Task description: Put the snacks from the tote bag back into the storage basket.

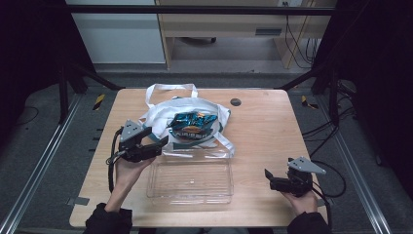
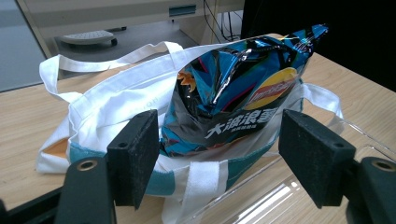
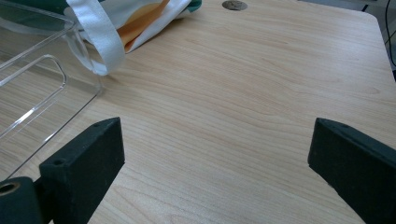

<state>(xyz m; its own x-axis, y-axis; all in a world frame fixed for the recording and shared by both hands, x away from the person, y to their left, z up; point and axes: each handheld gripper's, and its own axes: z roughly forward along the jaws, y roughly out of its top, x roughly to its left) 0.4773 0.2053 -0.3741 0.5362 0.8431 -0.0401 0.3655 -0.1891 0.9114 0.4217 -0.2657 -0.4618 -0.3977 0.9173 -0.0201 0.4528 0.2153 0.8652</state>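
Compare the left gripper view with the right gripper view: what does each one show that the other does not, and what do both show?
Left gripper view alone: a blue chip bag standing out of the mouth of a white tote bag, framed between the open jaws of the left gripper.

Right gripper view alone: a wide bare stretch of the wooden table, a round dark cap set in it near the far edge, and the right gripper, its jaws open over the wood.

Both: the tote bag, the clear plastic tray and the table.
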